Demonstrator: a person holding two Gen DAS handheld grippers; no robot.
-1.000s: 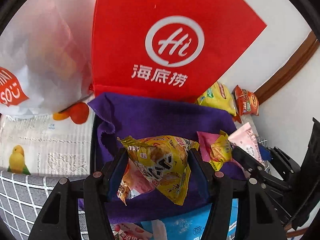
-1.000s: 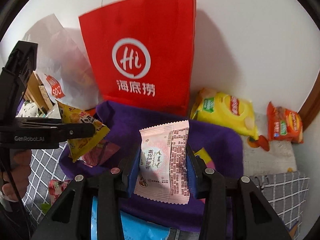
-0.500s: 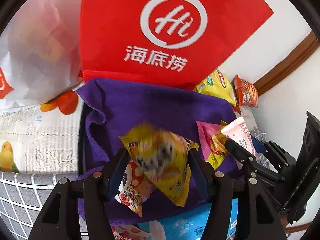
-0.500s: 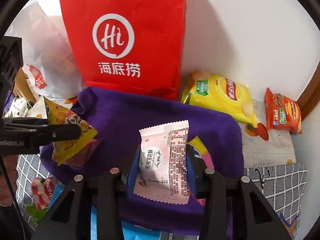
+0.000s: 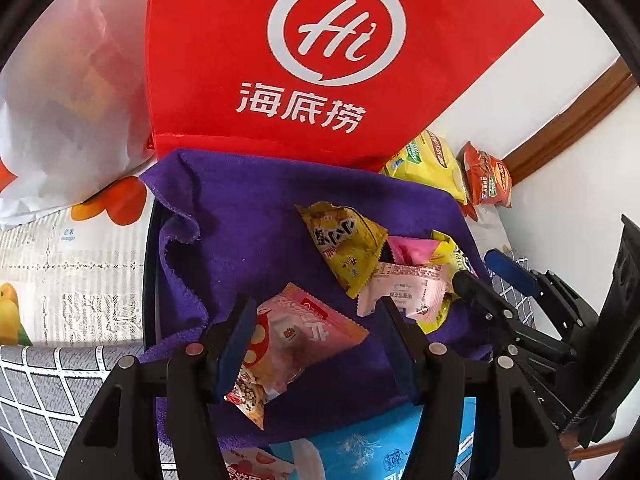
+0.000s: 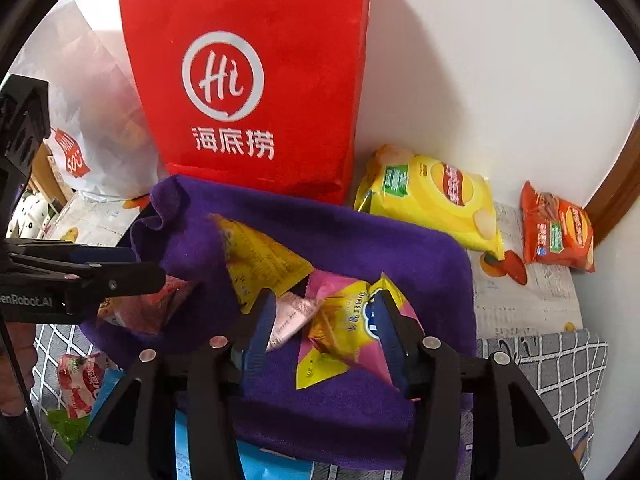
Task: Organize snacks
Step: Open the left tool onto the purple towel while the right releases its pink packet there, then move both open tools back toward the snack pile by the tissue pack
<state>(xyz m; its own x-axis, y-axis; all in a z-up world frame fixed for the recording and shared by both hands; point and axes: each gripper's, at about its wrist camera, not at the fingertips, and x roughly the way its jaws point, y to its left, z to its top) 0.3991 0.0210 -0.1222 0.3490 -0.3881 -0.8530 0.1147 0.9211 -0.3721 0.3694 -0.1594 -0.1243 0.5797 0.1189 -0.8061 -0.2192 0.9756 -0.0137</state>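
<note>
a: purple towel [image 5: 256, 216] below the red bag [image 5: 320, 52], snacks heaped on it.

b: your left gripper [image 5: 316, 340] gapes, pink pack [image 5: 296, 340] loose between; right gripper [image 6: 324, 332] spread, pale pack [image 6: 290, 316] dropped.

a: drop-off step, i think. next, fetch the chips [image 6: 432, 200].

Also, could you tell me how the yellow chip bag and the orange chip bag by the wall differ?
The yellow chip bag is clearly larger than the orange chip bag. The yellow one lies beside the red paper bag; the orange one nearer the wooden trim. Both lie off the purple cloth.
</note>
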